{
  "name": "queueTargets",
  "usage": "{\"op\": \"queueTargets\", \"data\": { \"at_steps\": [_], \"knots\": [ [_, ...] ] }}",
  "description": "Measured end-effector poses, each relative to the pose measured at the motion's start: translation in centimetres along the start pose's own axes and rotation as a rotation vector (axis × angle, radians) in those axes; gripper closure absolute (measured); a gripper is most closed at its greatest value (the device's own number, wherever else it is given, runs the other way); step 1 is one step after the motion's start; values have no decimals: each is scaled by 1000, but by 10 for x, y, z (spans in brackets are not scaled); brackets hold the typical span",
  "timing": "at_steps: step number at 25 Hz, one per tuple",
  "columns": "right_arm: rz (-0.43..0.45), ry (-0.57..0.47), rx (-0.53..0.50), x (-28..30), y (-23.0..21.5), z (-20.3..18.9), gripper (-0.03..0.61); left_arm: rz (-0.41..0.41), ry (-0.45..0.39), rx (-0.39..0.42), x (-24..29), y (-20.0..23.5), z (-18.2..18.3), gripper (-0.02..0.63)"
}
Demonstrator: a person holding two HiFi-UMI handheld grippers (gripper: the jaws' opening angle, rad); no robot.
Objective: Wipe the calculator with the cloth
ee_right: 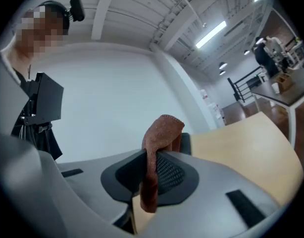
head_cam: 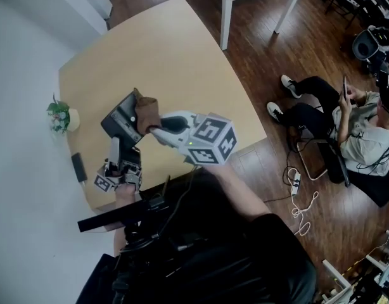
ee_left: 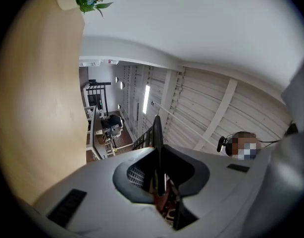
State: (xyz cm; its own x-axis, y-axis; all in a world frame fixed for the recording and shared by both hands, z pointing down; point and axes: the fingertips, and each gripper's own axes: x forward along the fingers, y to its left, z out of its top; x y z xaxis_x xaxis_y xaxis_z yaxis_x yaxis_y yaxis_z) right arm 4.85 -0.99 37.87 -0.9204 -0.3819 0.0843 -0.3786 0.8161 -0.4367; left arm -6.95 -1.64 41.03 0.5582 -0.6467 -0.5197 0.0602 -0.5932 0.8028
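Near the front edge of the pale wooden tabletop (head_cam: 163, 49), the left hand-held gripper (head_cam: 116, 149) clamps narrowly on a dark, flat calculator (head_cam: 120, 121), tilted upward; the right hand-held gripper (head_cam: 151, 129) pinches a rust-brown cloth (head_cam: 146, 108) against the calculator's far end. A small potted plant (head_cam: 60, 116) stands at the left edge.

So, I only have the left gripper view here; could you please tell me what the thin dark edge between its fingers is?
Observer: It is the calculator, clamped by the left gripper and tilted up over the table.
Operator: Thank you. Where is the cloth?
Observer: The brown cloth, pinched in the right gripper, looks pressed to the calculator's upper corner.
Operator: Anything lying nearby?
Observer: A small dark object lies flat on the table beside the left gripper.
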Motion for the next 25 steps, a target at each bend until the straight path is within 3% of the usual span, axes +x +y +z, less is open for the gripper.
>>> {"op": "queueTargets", "data": {
  "at_steps": [2, 5, 11, 15, 17, 20, 25],
  "knots": [
    [71, 42, -56, 21, 25, -3, 545, -8, 14, -4, 3, -2, -5, 557],
    [68, 99, -55, 33, 22, -19, 543, -45, 12, -29, 4, -10, -9, 557],
    [-55, 84, 113, 4, -42, -31, 541, -63, 21, -48, -3, -15, -10, 538],
    [-220, 126, 160, -29, -98, -53, 545, -77, -14, -66, -6, -11, -8, 566],
    [-261, 111, 163, -42, -108, -52, 546, -56, 2, -49, -4, -9, -7, 563],
    [-203, 55, 20, -33, -79, -14, 545, -18, 52, -16, -1, -4, -6, 563],
    [-48, 36, -424, 21, -13, 61, 545, -19, 144, 29, 13, -5, -22, 560]
  ]
}}
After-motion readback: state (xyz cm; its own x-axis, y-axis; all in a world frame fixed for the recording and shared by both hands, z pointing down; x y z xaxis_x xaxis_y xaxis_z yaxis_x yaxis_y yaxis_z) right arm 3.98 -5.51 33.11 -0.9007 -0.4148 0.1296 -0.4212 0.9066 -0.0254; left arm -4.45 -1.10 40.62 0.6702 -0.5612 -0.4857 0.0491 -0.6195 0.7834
